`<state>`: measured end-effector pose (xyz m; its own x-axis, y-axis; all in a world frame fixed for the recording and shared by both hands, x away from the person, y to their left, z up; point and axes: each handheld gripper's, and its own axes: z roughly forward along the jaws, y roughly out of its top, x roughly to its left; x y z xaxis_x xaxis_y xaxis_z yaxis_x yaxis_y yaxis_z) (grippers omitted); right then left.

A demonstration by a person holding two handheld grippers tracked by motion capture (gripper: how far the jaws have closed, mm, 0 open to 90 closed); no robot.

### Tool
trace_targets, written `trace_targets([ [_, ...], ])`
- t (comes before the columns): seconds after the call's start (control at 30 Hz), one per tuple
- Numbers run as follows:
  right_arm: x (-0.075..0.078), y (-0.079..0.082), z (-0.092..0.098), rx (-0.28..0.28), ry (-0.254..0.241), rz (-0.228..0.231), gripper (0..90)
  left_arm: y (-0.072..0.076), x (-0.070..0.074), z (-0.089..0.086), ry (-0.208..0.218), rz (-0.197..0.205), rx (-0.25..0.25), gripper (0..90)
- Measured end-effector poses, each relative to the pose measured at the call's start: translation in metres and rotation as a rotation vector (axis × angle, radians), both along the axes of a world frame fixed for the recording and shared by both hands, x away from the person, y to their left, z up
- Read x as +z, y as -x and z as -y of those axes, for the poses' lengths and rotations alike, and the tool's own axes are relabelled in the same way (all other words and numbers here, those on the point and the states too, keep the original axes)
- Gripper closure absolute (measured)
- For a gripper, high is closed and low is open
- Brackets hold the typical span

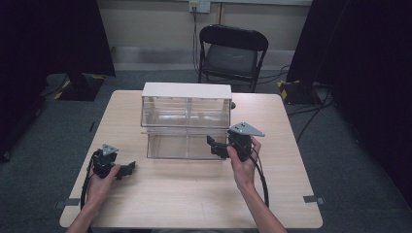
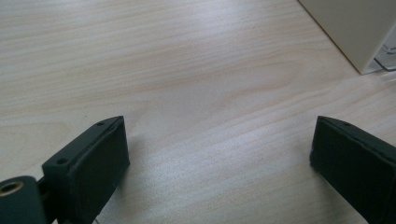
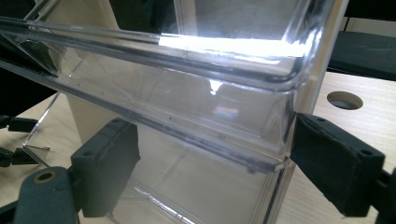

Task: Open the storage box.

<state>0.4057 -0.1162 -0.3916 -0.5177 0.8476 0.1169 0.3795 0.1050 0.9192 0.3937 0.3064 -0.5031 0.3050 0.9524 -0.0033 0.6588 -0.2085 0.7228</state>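
A small cabinet with a white top [image 1: 186,90] holds clear plastic bins and stands mid-table. Its lower bin [image 1: 180,145] is tilted out toward me. My right gripper [image 1: 214,145] is at that bin's right front corner. In the right gripper view the bin's clear rim [image 3: 210,116] runs between the jaws, one jaw behind the clear wall and the other against its outer right edge, so the right gripper [image 3: 215,154] is shut on the bin. My left gripper [image 1: 128,170] rests low at the table's front left, open, over bare wood [image 2: 219,149], with the cabinet's corner [image 2: 355,28] off to its right.
The light wooden table [image 1: 194,194] has bare room in front of the cabinet. A round hole [image 3: 344,100] sits in the tabletop behind the cabinet's right side. A black folding chair [image 1: 232,51] stands beyond the far edge, with dark curtains on both sides.
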Motion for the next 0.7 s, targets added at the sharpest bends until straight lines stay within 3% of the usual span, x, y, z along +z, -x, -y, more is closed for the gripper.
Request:
trace_targets([
  [0.7, -0.0004, 0.0015, 0.0013, 0.0, -0.011, 0.011, 15.2, 0.0001, 0.0, 0.0001, 0.0, 0.0, 0.001, 4.0],
])
